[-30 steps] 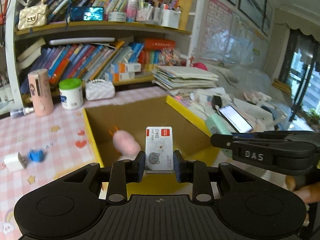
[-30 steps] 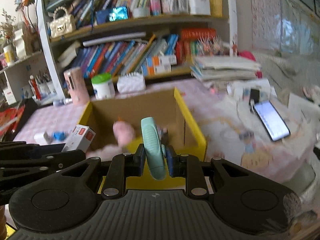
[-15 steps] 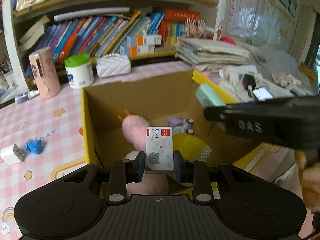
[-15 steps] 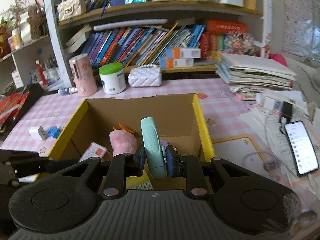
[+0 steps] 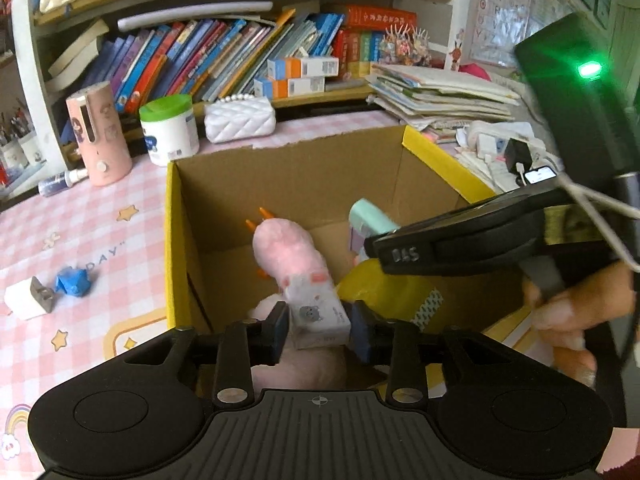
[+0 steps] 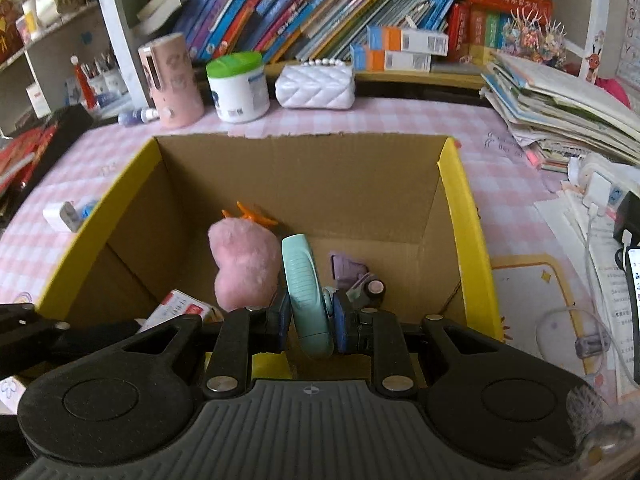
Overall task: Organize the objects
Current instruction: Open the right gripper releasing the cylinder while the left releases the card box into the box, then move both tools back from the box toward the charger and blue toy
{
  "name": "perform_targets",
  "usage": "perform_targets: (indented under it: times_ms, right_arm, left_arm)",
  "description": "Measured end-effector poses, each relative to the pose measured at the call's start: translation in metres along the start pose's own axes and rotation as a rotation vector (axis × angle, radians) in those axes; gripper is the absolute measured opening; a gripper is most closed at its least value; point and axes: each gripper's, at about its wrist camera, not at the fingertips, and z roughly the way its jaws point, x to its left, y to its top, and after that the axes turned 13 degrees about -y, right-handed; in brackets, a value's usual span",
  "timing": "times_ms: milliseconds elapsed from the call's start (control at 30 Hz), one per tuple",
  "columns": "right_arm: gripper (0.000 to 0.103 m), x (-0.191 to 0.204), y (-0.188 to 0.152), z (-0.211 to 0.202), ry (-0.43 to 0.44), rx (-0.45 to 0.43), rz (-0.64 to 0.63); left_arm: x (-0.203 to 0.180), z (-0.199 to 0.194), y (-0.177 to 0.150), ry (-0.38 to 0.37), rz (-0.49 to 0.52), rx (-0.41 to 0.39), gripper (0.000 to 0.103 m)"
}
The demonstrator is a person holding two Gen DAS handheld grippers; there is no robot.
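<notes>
A: Cardboard box with yellow rim (image 6: 460, 200), what's over it?
B: Left gripper (image 5: 318, 330) clamps small white carton (image 5: 318, 312); right gripper (image 6: 311, 320) clamps mint plastic gadget (image 6: 304, 280), both above pink plush toy (image 6: 244, 268) inside.

Along the far edge of the pink checked tabletop (image 6: 400, 116) I see a pink cylindrical container (image 6: 171, 80), a white tub with a green lid (image 6: 238, 86) just right of it, and a white quilted purse (image 6: 318, 86) beside that. A small spray bottle (image 6: 138, 115) lies left of the pink container. Behind them, the shelf (image 6: 420, 76) carries leaning books (image 6: 288, 24) and two orange-and-white cartons (image 6: 400, 50). At the right edge I see a stack of papers (image 6: 560, 108) and a phone (image 6: 634, 276). Near the left edge lie a white charger plug (image 5: 28, 298) and a crumpled blue scrap (image 5: 74, 282), touching.
</notes>
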Motion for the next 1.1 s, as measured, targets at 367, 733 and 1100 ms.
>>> perform_targets:
  times_ms: [367, 733, 1100]
  right_arm:
    - [0.022, 0.0, 0.003, 0.006, -0.002, 0.02, -0.002]
    - [0.046, -0.003, -0.009, -0.035, -0.062, -0.1, 0.083]
    - [0.061, -0.014, -0.048, -0.106, -0.177, -0.215, 0.224]
  left_arm:
    - [0.002, -0.028, -0.001, 0.049, -0.028, -0.098, 0.062]
    - [0.009, -0.07, -0.016, 0.093, -0.032, -0.217, 0.082]
    - [0.014, -0.094, -0.05, 0.068, -0.051, -0.214, 0.083]
